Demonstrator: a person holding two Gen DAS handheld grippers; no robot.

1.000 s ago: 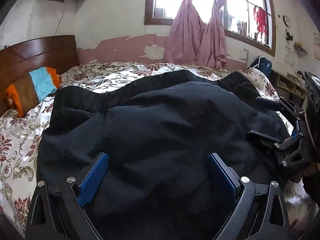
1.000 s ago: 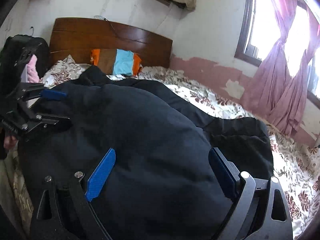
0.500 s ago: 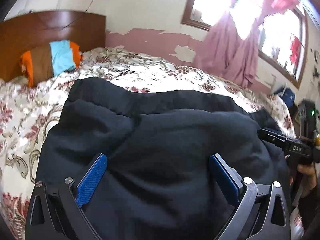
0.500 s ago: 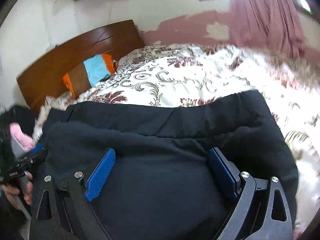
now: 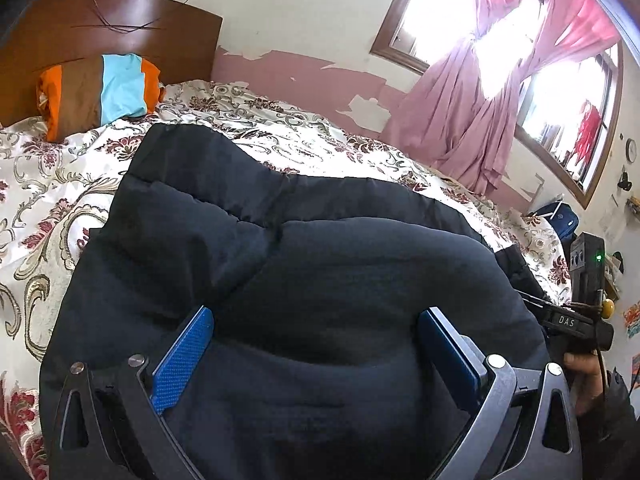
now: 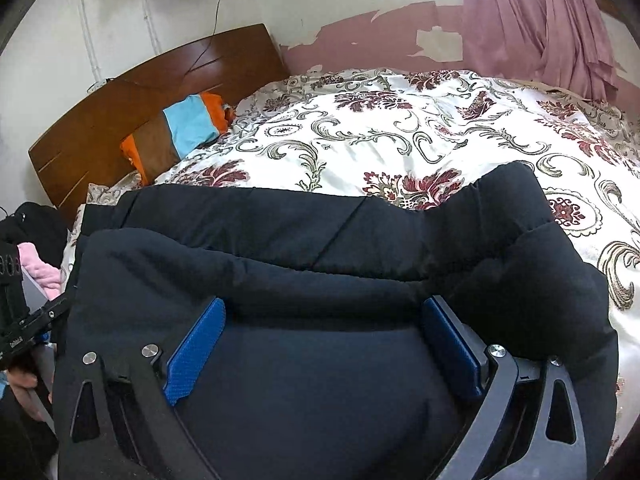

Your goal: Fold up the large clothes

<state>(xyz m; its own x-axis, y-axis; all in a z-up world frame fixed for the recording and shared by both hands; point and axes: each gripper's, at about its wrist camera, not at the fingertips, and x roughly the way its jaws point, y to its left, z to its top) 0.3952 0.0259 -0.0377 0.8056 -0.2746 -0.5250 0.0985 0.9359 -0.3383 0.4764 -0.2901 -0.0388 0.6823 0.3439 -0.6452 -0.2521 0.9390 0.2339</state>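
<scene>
Both views swung toward headboard (image 6: 152, 92); black coat (image 5: 320, 280) folded, both tools spread wide, "DAS" on right tool (image 5: 568, 322)

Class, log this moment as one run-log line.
task: fold clothes | left gripper: open over black jacket | right gripper: open over jacket | jacket on bed

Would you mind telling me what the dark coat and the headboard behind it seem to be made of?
The dark coat looks like padded matte synthetic fabric: puffy stitched panels, no sheen. The headboard appears to be varnished brown wood, given its grain lines and soft gloss.
</scene>
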